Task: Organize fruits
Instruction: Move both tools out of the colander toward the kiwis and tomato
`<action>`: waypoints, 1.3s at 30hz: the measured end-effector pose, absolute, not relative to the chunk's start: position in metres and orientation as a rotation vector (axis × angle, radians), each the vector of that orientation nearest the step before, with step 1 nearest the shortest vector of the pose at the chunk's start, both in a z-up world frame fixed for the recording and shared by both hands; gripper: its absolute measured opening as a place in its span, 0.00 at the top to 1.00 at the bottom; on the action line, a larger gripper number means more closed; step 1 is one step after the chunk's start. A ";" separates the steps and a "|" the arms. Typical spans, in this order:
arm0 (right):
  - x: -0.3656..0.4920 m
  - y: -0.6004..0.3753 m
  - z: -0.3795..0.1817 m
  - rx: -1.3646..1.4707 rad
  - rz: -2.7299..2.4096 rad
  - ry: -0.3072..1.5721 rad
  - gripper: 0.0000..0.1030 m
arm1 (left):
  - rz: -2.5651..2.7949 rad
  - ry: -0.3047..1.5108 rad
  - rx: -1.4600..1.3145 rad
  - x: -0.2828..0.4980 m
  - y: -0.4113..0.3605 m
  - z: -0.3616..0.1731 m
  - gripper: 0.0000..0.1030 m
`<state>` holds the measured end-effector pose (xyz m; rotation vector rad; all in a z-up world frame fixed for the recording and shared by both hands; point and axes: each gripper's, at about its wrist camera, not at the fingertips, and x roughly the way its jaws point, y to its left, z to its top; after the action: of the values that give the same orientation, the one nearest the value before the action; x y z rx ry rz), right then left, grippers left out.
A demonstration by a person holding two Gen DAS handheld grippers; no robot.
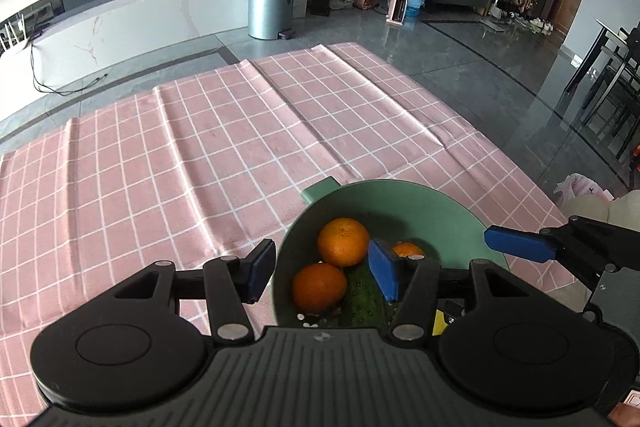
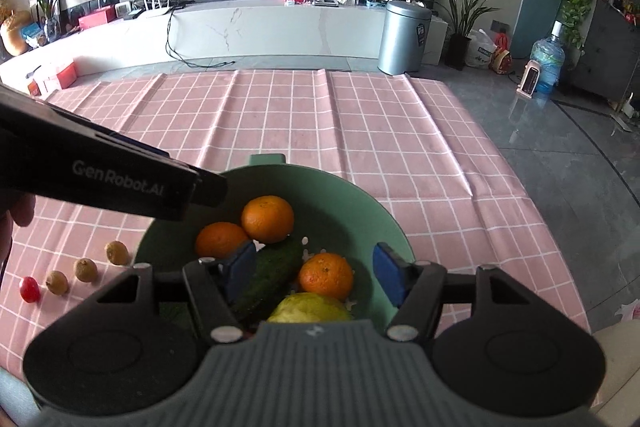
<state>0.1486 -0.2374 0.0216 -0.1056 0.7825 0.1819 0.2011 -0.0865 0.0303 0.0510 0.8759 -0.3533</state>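
A green bowl (image 2: pixel 360 211) sits on the pink checked cloth and shows in the left wrist view (image 1: pixel 440 211) too. It holds three oranges (image 2: pixel 267 219), a dark green cucumber (image 2: pixel 276 267) and a yellow-green fruit (image 2: pixel 308 309). My right gripper (image 2: pixel 316 277) is open over the bowl, straddling one orange (image 2: pixel 326 275) without touching it. My left gripper (image 1: pixel 324 273) is open, its left finger outside the bowl's rim and its right finger inside, with two oranges (image 1: pixel 343 242) between. Three small brown fruits (image 2: pixel 85 269) and a red cherry tomato (image 2: pixel 29 289) lie on the cloth left of the bowl.
The cloth (image 1: pixel 200 155) stretches wide beyond the bowl. My left gripper's black body (image 2: pixel 112 175) crosses the right wrist view above the bowl's left side; the right gripper's blue finger (image 1: pixel 518 245) shows over the bowl's right rim. The table edge drops to grey floor on the right.
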 end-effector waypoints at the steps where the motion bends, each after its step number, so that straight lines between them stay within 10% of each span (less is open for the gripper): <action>1: 0.143 -0.236 0.025 -0.089 0.178 0.773 0.40 | -0.348 0.865 0.055 0.195 -0.082 0.034 0.39; 28: 0.035 -0.133 0.012 0.076 0.287 0.714 0.41 | -0.185 0.853 0.019 0.084 0.050 0.013 0.39; 39: 0.048 -0.092 -0.017 -0.034 0.389 0.764 0.60 | -0.167 0.895 -0.130 0.083 0.084 -0.018 0.39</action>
<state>0.0478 -0.0922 -0.0166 -0.0336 0.7638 0.3888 0.0834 0.0838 -0.0179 -0.1298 0.8951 -0.1666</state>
